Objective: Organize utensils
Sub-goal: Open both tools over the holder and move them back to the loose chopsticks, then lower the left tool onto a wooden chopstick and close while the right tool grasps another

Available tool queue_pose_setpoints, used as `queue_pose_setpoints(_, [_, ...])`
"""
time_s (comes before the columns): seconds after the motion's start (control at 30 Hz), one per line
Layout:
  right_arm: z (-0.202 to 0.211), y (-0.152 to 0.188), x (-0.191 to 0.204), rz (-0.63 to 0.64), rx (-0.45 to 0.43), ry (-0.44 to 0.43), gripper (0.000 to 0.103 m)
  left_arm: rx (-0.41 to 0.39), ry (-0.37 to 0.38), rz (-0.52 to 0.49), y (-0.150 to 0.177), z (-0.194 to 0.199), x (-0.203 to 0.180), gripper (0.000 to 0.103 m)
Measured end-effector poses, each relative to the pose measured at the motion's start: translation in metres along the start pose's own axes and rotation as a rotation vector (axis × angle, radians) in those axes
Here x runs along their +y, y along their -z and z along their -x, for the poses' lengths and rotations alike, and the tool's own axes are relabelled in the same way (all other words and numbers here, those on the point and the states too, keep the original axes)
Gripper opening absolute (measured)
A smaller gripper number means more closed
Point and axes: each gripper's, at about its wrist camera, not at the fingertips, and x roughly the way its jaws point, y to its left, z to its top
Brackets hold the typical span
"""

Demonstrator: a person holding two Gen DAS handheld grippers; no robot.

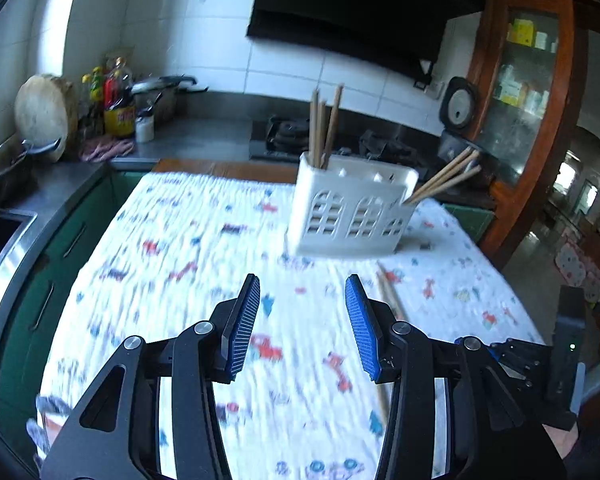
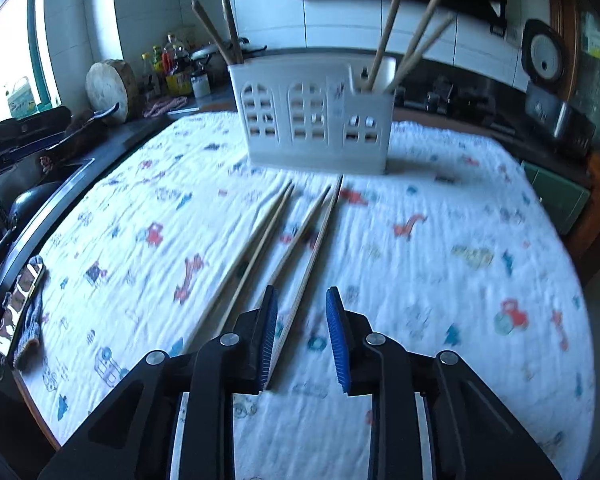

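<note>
No legible writing (frames blurred). White house-shaped plastic chopstick holder [image 2: 314, 120] far; four loose wooden chopsticks [image 2: 284, 240] near. Left gripper [image 1: 302, 320] and right gripper [image 2: 302, 332] both apart, empty.

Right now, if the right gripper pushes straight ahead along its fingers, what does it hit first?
Probably the loose chopsticks on the cloth, then the white holder. The right gripper is open and empty; its height is unclear.
</note>
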Motion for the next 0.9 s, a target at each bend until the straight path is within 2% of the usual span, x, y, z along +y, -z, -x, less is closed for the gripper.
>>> queue_pose_setpoints(0.13, [-0.021,0.014,0.002,-0.035,0.045,-0.008,0.018,0.028,-0.014,0.005,0.020,-0.003,0.007,0.045])
queue_pose_setpoints(0.33, [-0.036,0.014,0.002,-0.080,0.065,-0.019,0.014,0.057,-0.028,0.025,0.037,-0.009,0.016,0.045])
queue_pose_setpoints(0.67, [-0.039,0.015,0.013,-0.061,0.072,0.042,0.013,0.087,-0.031,0.054,0.049,-0.016,0.023,0.045])
queue_pose_setpoints(0.8, [-0.039,0.017,0.019,-0.028,0.062,0.091,0.010,0.104,-0.023,0.049,0.055,-0.020,0.019,0.045])
queue_pose_setpoints(0.9, [-0.037,0.017,0.015,-0.049,0.053,0.090,0.009,0.123,0.001,0.053,0.061,-0.023,0.017,0.045])
